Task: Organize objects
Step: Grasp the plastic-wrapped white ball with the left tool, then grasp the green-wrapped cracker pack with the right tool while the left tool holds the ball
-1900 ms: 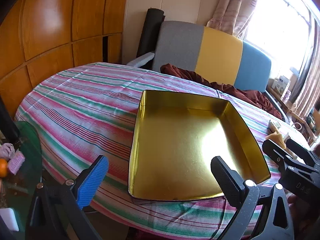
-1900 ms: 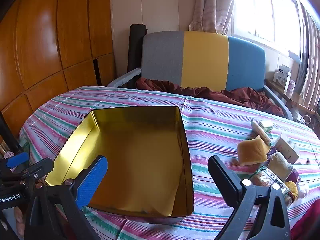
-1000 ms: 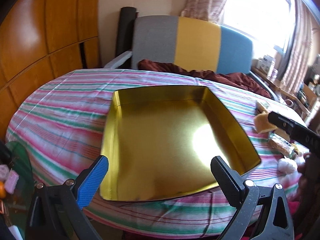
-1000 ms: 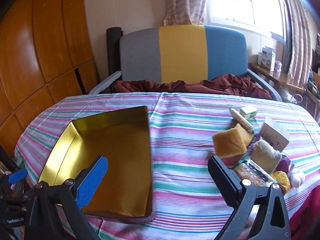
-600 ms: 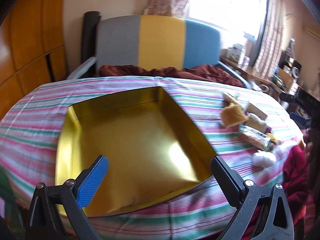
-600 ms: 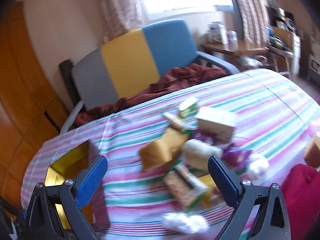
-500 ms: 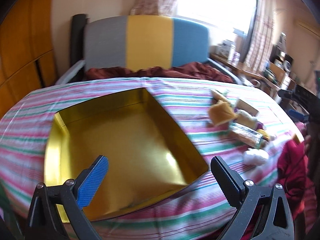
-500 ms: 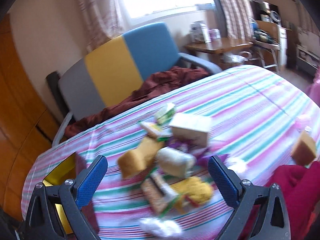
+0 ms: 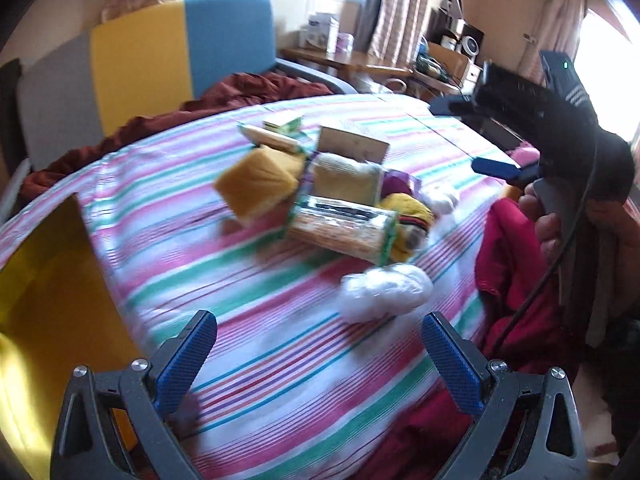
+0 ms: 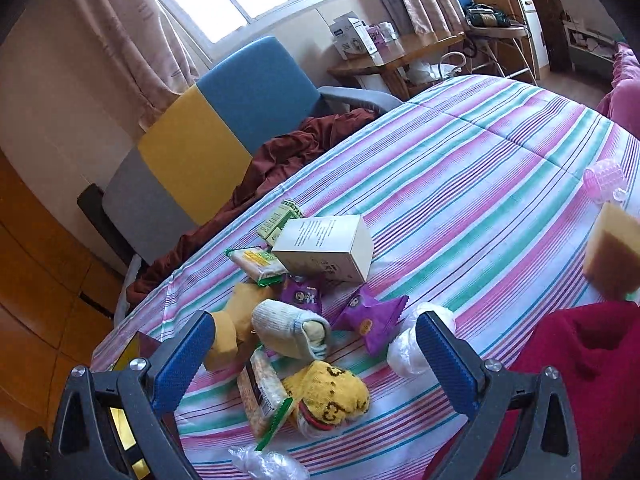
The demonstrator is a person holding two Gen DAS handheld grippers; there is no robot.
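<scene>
Left tool (image 9: 319, 350) is hovering wide open at lower centre of the left wrist view, nothing between its blue pads; the view is motion-blurred. Right tool (image 10: 314, 346) is hanging open too, empty, above the heap. The heap is sitting mid-frame on the striped table (image 10: 460, 184): white box (image 10: 326, 247) at the back, grey rolled sock (image 10: 290, 330) in front of it, yellow patterned sock (image 10: 330, 394) nearest the lens, touching a clear cracker packet (image 10: 260, 394). Two purple sachets (image 10: 370, 320) are lying beside the box. A yellow sponge (image 9: 256, 186) is leaning at the heap's left side. Gold tray (image 9: 48, 288) is occupying the left edge of the left wrist view, apart from the heap. A second sponge (image 10: 614, 252) and a pink roller (image 10: 604, 179) are lying at the right edge, well apart from the heap
</scene>
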